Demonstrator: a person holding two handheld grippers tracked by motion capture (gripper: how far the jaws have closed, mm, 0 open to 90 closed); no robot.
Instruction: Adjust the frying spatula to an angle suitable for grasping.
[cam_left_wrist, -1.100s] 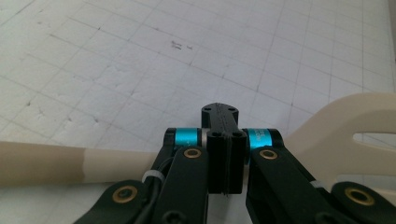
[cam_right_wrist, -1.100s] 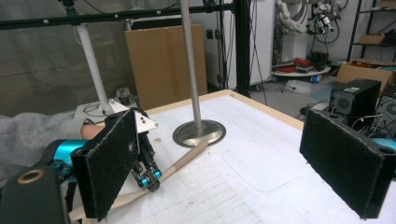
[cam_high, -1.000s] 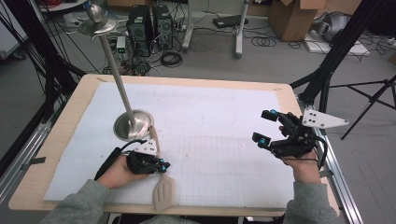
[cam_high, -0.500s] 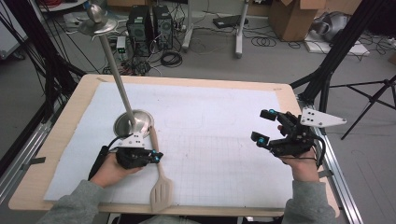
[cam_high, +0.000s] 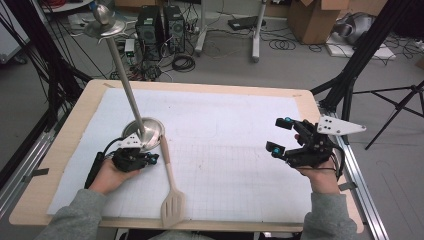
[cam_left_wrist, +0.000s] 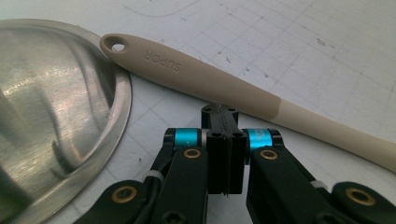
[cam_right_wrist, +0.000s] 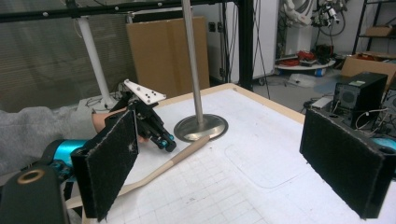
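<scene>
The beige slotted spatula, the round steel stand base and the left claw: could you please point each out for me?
Beige slotted spatula (cam_high: 173, 209): high view, on the slotted blade.
Round steel stand base (cam_left_wrist: 56, 107): left gripper view, on the shiny domed surface.
Left claw (cam_left_wrist: 223, 122): left gripper view, on its shut tips.

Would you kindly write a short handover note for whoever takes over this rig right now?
Left tool: jaws shut with nothing between them, tips just short of the beige slotted plastic spatula.
Right tool: jaws wide open, nothing between them, over the right side of the white gridded paper sheet.
Spatula lies flat on the sheet, the hole end of its handle beside the round base of the shiny metal stand.
Done: nothing gripped yet.
Left: probably to open the left tool and take the spatula handle.
</scene>
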